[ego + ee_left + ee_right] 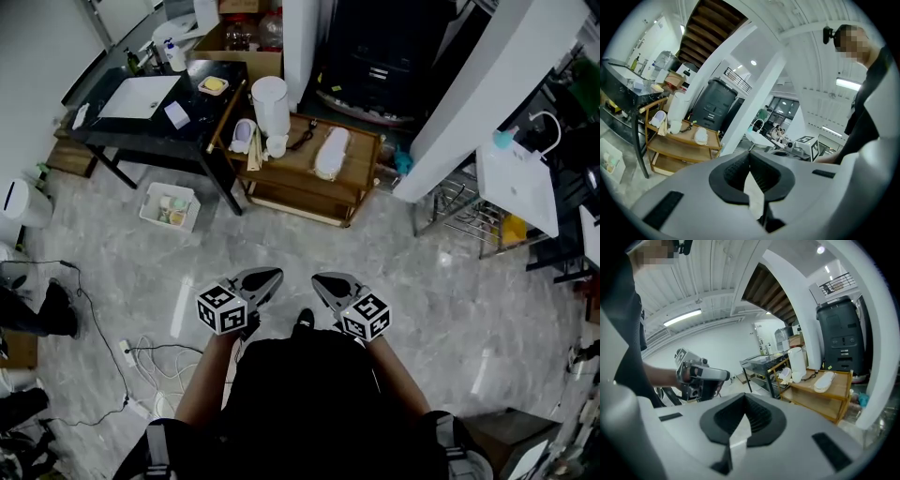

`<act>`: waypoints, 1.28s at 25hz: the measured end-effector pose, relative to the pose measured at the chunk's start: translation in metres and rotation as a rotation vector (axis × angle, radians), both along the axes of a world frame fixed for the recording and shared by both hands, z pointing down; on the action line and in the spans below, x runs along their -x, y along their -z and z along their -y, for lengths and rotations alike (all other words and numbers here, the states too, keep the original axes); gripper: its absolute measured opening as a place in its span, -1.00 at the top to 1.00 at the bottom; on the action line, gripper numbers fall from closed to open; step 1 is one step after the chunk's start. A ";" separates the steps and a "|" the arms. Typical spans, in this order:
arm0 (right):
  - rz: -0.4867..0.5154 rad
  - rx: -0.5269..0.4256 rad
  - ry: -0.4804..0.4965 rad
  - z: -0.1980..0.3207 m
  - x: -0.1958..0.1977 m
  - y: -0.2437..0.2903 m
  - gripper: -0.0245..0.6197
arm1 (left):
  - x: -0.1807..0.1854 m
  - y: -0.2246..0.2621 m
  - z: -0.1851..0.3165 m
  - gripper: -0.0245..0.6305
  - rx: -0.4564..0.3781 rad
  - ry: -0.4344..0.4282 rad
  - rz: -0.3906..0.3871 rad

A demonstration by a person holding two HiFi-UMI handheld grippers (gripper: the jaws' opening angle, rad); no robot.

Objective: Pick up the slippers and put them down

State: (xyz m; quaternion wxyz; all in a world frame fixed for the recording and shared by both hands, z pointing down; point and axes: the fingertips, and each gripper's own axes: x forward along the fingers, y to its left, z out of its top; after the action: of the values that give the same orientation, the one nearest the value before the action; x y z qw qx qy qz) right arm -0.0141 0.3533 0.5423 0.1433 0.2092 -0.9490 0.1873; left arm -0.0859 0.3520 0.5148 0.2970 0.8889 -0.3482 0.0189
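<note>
Left gripper [265, 278] and right gripper [326, 281] are both closed on nothing. We hold them side by side near our body, a carrying pose, we judge, since nothing is within reach. Straight ahead of the right gripper, well apart, a white slipper [331, 153] lies flat on the wooden surface [292, 169]. What looks like a lavender slipper [243, 135] stands propped ahead of the left gripper.

light: bright, ceiling strips [682, 318] | floor [281, 244]: soft glare | gripper views: fisheye-bent, dark corners | blur: perhaps slight
</note>
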 end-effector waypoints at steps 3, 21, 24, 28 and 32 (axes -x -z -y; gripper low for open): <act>-0.001 -0.010 0.018 0.015 -0.006 0.000 0.90 | -0.007 0.000 0.012 0.89 -0.004 0.012 0.003; 0.006 0.004 -0.004 0.055 -0.028 -0.011 0.90 | -0.022 -0.009 0.038 0.89 0.029 0.010 0.022; 0.009 0.003 -0.009 0.064 -0.024 -0.011 0.90 | -0.020 -0.010 0.048 0.89 0.028 0.001 0.021; 0.007 -0.004 -0.035 0.085 -0.020 -0.013 0.90 | -0.015 -0.017 0.066 0.89 0.034 -0.018 0.016; 0.001 -0.010 -0.069 0.112 -0.023 -0.010 0.90 | -0.014 -0.019 0.096 0.89 0.031 -0.046 0.013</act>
State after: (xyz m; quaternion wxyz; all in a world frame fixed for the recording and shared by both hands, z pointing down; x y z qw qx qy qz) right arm 0.0090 0.2417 0.5524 0.1353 0.2426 -0.9422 0.1875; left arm -0.0717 0.2563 0.5334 0.3081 0.8919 -0.3291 0.0371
